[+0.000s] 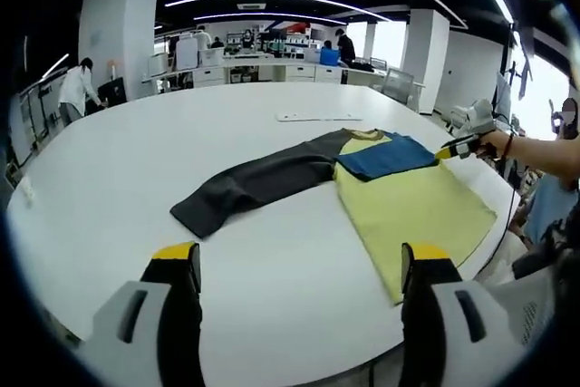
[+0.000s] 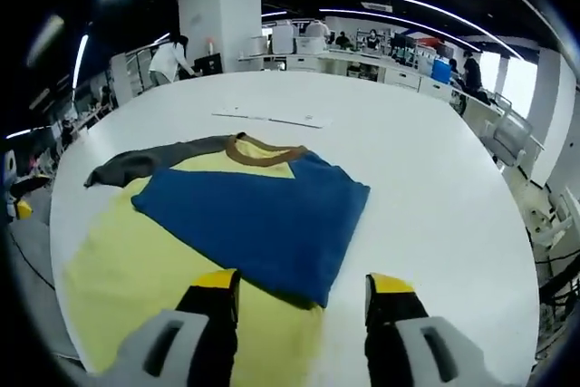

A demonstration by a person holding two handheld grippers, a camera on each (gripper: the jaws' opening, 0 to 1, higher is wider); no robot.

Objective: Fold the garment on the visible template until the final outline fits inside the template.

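Jaws of the left gripper (image 1: 301,269) stand wide and empty over bare desk (image 1: 136,151), the garment (image 1: 381,188) lying ahead of them. The right gripper (image 2: 299,301) is likewise wide, empty, its jaws just short of the folded blue sleeve (image 2: 263,215). Soft, light cloth, likely to drape and slip; pinch at a hem or cuff. The dark sleeve (image 1: 254,183) stretches sideways, leftward; the collar (image 2: 263,153) points away from the right jaws.
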